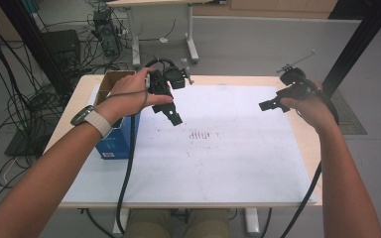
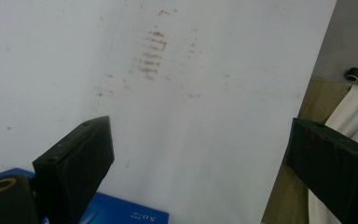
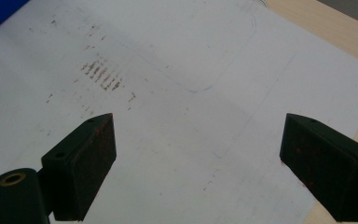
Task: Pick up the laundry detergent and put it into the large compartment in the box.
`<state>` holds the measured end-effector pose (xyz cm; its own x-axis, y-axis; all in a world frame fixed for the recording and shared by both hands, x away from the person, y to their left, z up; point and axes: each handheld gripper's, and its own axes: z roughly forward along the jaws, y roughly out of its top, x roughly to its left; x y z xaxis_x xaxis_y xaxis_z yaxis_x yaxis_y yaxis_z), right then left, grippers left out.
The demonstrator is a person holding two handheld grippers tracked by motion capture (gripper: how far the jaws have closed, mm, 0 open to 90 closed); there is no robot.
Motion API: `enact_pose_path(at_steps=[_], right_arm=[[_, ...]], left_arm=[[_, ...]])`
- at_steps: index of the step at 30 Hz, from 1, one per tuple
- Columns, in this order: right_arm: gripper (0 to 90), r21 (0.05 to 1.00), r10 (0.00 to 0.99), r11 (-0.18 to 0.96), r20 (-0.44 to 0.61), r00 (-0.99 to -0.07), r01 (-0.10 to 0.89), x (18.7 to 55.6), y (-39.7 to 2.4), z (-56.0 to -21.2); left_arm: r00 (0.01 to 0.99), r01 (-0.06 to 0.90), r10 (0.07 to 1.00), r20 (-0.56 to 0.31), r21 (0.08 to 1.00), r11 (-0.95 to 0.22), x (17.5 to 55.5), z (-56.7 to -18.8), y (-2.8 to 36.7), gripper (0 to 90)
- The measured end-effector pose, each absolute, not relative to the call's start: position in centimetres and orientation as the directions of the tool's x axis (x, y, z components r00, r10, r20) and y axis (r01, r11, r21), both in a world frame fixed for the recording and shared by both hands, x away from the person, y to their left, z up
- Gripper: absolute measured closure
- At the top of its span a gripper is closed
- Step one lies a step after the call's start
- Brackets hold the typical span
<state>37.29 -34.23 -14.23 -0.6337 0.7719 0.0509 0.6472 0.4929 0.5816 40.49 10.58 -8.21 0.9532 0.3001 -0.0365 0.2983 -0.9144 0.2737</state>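
Item: blue box (image 1: 120, 136), open-topped, at the frame's left edge of the surface (image 1: 238, 163). We held the left hand-held gripper (image 1: 171, 115) just beside it, jaws released, likely to reach in. Right hand-held gripper (image 1: 272, 105), upper right, also released, holding nothing.

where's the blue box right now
In the high view the blue box sits at the table's left edge, on the white sheet, just below the left hand-held gripper.
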Motion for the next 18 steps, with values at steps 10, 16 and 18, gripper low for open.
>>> enact_pose_path(at_steps=[10, 16, 18], right_arm=[[10.6, 0.584, 0.777, 0.486, 0.051, -0.627, 0.65, 36.9, -34.48, -14.17], [10.6, 0.584, 0.777, 0.486, 0.052, -0.627, 0.651, 36.86, -34.5, -14.2], [10.6, 0.584, 0.777, 0.486, 0.053, -0.628, 0.65, 36.87, -34.48, -14.23]], left_arm=[[0.961, 0.274, 0.274, -0.037, 0.265, -0.924, 40.2, -8.69, 9.85, 8.1], [0.962, 0.271, 0.27, -0.04, 0.256, -0.928, 40.22, -8.92, 9.65, 8.1], [0.962, 0.271, 0.27, -0.041, 0.253, -0.929, 40.22, -8.99, 9.53, 8.1]])
